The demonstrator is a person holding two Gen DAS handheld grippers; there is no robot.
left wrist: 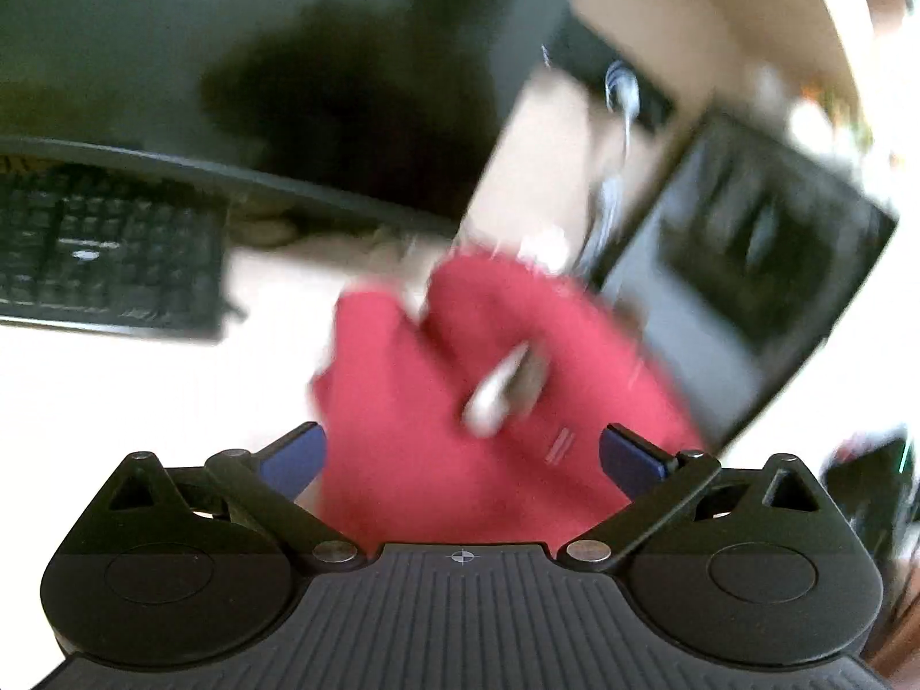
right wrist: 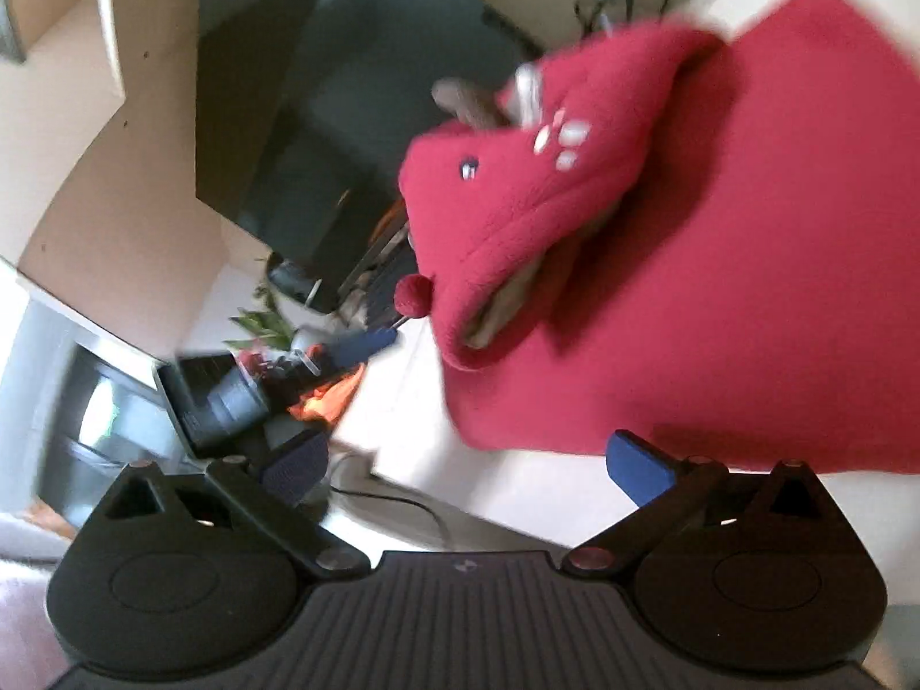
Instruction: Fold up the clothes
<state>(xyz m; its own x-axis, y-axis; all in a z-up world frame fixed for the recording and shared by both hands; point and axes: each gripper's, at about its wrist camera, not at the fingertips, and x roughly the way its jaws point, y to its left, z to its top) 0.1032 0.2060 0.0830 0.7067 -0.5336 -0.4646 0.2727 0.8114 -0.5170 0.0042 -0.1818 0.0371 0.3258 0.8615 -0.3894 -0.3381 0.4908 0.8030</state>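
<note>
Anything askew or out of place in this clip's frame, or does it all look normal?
The red fleece garment lies bunched, its hood end flopped open showing a pale lining, not flat for folding. Clutter crowds the white desk edge. Both views are motion-blurred.

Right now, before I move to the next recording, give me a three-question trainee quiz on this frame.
1. True or false: the left gripper is clamped on the red garment.
2. Which item sits left of the garment in the left wrist view? A) keyboard B) kettle C) shoe
3. Fill in: in the right wrist view, the white marks on the garment's raised part form a ____ print.

Key: 1 false, both it and the right gripper stand open and grip nothing; 2 A; 3 paw.
</note>
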